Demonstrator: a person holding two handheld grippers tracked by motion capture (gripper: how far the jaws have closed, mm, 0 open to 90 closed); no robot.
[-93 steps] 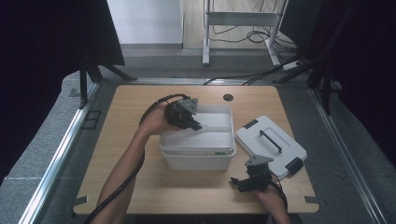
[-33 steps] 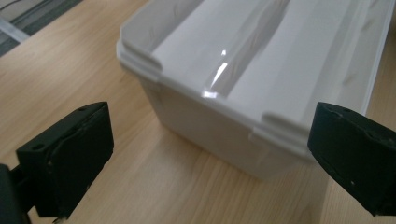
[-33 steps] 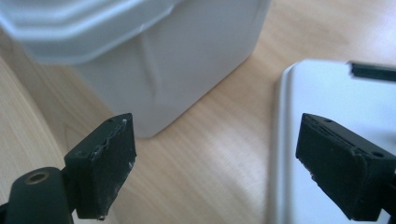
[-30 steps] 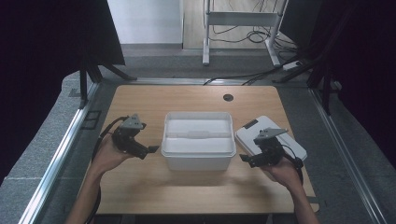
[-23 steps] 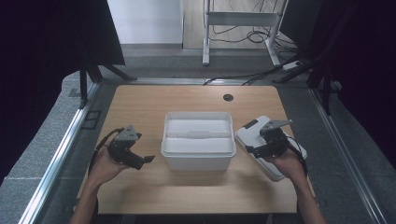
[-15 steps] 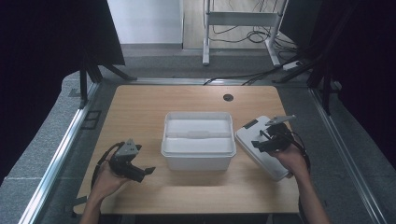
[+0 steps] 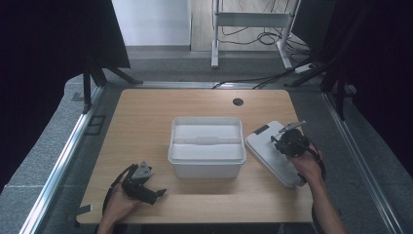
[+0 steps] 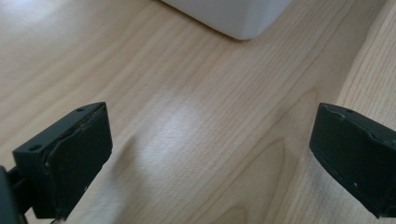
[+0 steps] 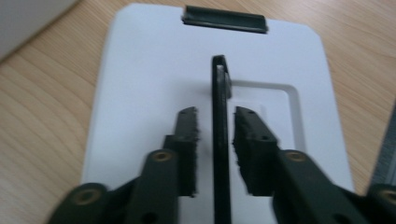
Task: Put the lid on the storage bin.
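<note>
**Right tool closes on the lid's handle**

The right tool point(image 7: 286, 142) has come across from the near edge of the counter point(image 7: 146, 122) and now sits over the lid point(image 7: 267, 151), which lies flat just right of the box point(image 7: 206, 146), angled away from it and close to the counter's right edge. A second ago its jaws stood wide above the lid. They have just been closing, and the right gripper view shows the thin black handle point(image 9: 220, 140) standing upright between them. One pad looks pressed to it and the other has only a sliver of white showing, so the tool reads as pinching the handle.

The left tool point(image 7: 155, 194) has left the box, where it was working a few seconds back, and has sunk to the near left corner of the counter. Its jaws are spread wide with nothing between them, bare wood beneath and a corner of the box well ahead.

The box stands open and unheld in the middle of the counter, and it looks empty from above.

Taken together, the work seems to have turned from the box to the lid. With the handle gripped, the lid looks ready to be lifted and carried left onto the box. The box has no hand steadying it, so a lid set down crooked could nudge it
</note>
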